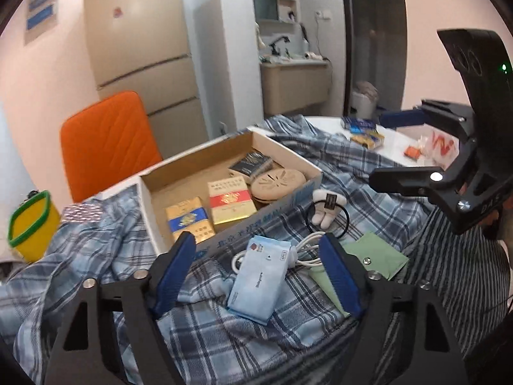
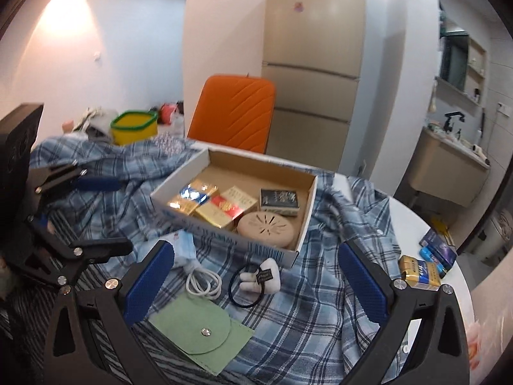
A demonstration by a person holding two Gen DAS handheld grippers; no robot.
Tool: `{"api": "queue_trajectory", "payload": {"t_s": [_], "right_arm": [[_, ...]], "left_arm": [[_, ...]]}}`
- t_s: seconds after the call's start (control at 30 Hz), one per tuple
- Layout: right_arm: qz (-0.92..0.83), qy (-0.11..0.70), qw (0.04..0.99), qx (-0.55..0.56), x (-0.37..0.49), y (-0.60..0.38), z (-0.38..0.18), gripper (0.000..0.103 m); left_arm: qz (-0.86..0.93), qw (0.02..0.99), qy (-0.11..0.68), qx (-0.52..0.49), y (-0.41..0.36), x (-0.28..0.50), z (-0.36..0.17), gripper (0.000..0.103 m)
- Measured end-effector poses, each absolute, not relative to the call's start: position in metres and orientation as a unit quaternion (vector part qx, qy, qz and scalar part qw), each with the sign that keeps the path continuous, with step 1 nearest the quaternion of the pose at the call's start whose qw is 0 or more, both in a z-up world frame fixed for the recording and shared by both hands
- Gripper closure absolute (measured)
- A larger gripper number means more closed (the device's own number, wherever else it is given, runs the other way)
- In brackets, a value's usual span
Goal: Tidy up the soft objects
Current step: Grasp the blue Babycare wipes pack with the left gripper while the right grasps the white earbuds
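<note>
Both grippers were spread wide and held nothing. The left gripper (image 1: 258,256) hovered over the light-blue tissue pack (image 1: 259,280), which lay flat on the blue plaid shirt (image 1: 224,337) between its blue pads without touching them. A coiled white cable (image 1: 301,252) sat just beside the pack – partly tucked against its far end. The green felt snap pouch (image 2: 202,333) lay near the right gripper (image 2: 256,284), close to its left pad, on the same shirt spread over the white desk (image 2: 413,221). Between cable and shirt folds sat a small white plush charm on a black hair tie (image 2: 259,277), just in front of the open cardboard box (image 2: 224,234). Inside the box: two gold cigarette packs (image 1: 208,211), a dark pack (image 2: 279,200) and a round beige vented disc (image 2: 267,227). An orange padded chair (image 2: 237,112) stood behind the desk – a yellow tub with green rim (image 2: 134,126) off to the side. Small boxed batteries (image 2: 420,272) lay on the bare desk edge.
</note>
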State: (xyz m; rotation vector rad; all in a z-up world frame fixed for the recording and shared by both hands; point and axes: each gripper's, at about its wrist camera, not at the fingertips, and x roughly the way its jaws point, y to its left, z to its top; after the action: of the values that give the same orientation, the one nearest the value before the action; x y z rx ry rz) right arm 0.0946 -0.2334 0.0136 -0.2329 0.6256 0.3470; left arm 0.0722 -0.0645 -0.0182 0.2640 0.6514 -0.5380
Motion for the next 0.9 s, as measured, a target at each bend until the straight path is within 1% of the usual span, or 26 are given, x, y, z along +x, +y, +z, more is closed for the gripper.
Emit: {"api": "queue_trajectory", "payload": {"t_s": [0.03, 0.1, 0.13, 0.27, 0.37, 0.43, 0.5, 0.57, 0.73, 0.77, 0.8, 0.9], "right_arm": [[0.166, 0.312, 0.928, -0.119, 0.098, -0.233, 0.01, 0.0], [0.169, 0.322, 0.924, -0.119, 0.105, -0.233, 0.006, 0.0], [0.172, 0.325, 0.923, -0.115, 0.108, -0.234, 0.004, 0.0], [0.185, 0.339, 0.919, -0.086, 0.12, -0.241, -0.003, 0.001], [0.181, 0.35, 0.916, -0.081, 0.129, -0.243, -0.011, 0.006], [0.181, 0.356, 0.913, -0.077, 0.134, -0.243, -0.014, 0.007], [0.182, 0.361, 0.911, -0.077, 0.138, -0.242, -0.019, 0.009], [0.183, 0.367, 0.909, -0.079, 0.141, -0.241, -0.023, 0.012], [0.184, 0.397, 0.896, -0.073, 0.153, -0.239, -0.041, 0.013], [0.181, 0.402, 0.895, -0.072, 0.155, -0.24, -0.044, 0.015], [0.18, 0.408, 0.892, -0.071, 0.157, -0.24, -0.047, 0.022], [0.176, 0.428, 0.884, -0.065, 0.162, -0.242, -0.057, 0.035]], "left_arm": [[-0.265, 0.9, 0.323, 0.127, -0.066, 0.077, -0.021, 0.029], [-0.27, 0.889, 0.35, 0.123, -0.067, 0.089, -0.029, 0.036], [-0.272, 0.885, 0.359, 0.12, -0.067, 0.094, -0.032, 0.038], [-0.279, 0.871, 0.388, 0.112, -0.066, 0.104, -0.048, 0.039], [-0.289, 0.86, 0.405, 0.118, -0.071, 0.106, -0.059, 0.04], [-0.294, 0.853, 0.415, 0.115, -0.071, 0.107, -0.064, 0.045], [-0.288, 0.852, 0.425, 0.104, -0.068, 0.111, -0.068, 0.053], [-0.284, 0.852, 0.43, 0.094, -0.065, 0.113, -0.069, 0.056], [-0.286, 0.848, 0.435, 0.094, -0.066, 0.113, -0.071, 0.056], [-0.285, 0.848, 0.436, 0.097, -0.066, 0.113, -0.071, 0.059], [-0.284, 0.848, 0.437, 0.1, -0.067, 0.114, -0.072, 0.062], [-0.277, 0.853, 0.43, 0.101, -0.067, 0.113, -0.07, 0.066]]}}
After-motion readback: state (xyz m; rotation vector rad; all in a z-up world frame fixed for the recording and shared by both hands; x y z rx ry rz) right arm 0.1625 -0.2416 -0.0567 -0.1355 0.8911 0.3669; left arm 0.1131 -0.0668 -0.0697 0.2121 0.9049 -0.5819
